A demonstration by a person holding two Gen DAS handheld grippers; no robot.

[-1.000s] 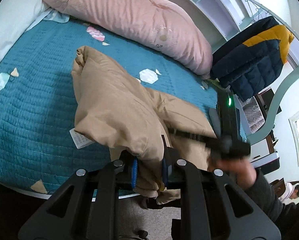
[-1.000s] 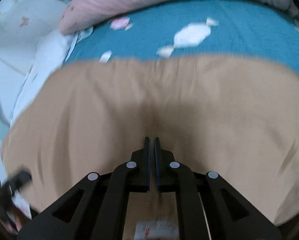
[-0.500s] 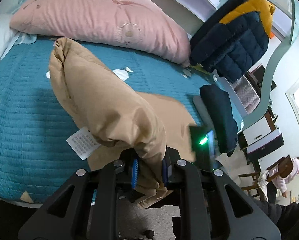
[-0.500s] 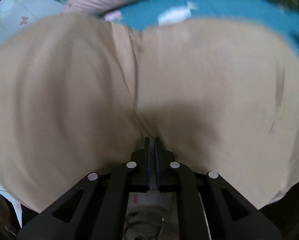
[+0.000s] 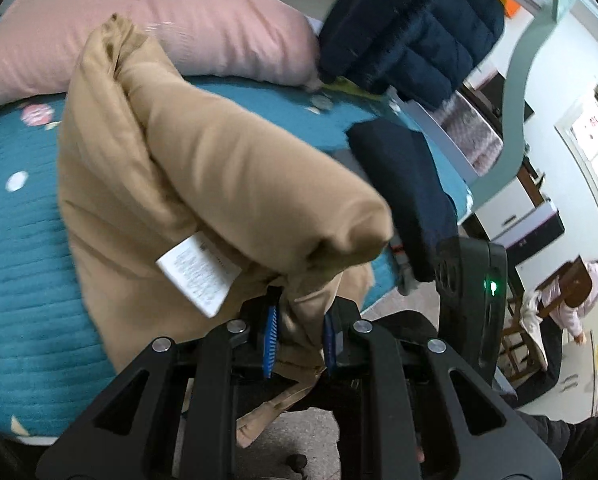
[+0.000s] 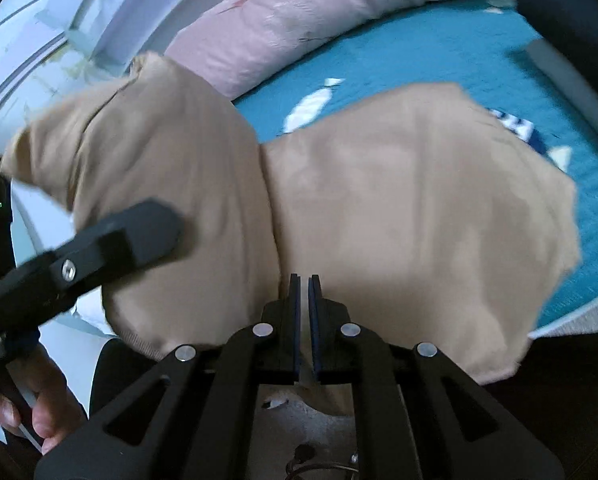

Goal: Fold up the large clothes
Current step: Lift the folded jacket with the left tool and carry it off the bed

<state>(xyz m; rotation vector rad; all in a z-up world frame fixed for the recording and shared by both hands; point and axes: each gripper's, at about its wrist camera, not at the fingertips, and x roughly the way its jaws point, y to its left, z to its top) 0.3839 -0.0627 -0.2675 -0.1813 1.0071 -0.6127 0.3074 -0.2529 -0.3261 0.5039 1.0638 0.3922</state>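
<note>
Over the near edge of the teal quilted bed [image 5: 27,240], a tan padded garment [image 5: 203,184] hangs lifted and bunched. Left gripper [image 5: 297,334]: blue-padded fingers clamped on a thick wad of the garment's hem, fabric filling the gap between the pads and spilling down below them. Bulk of the garment rises up and away from this gripper in a rolled, puffy fold; white care label [image 5: 197,276] dangles just left of the fingers.

Right gripper [image 6: 303,312]: fingers drawn almost together, only a thin slit between them; tan cloth lies right at the tips and below them, but whether an edge is pinched in the slit cannot be told. In this view the tan padded garment [image 6: 411,208] spreads ahead of the fingers, right half lying over the bed [image 6: 439,48], left half raised in a bulging lobe. One finger of the left gripper [image 6: 111,240] presses against that lobe from the left.

Pink duvet [image 5: 171,28] lies along the far side of the bed. Navy puffer jacket [image 5: 415,28] hangs at upper right; a dark folded garment [image 5: 407,192] sits on the bed's right edge.
</note>
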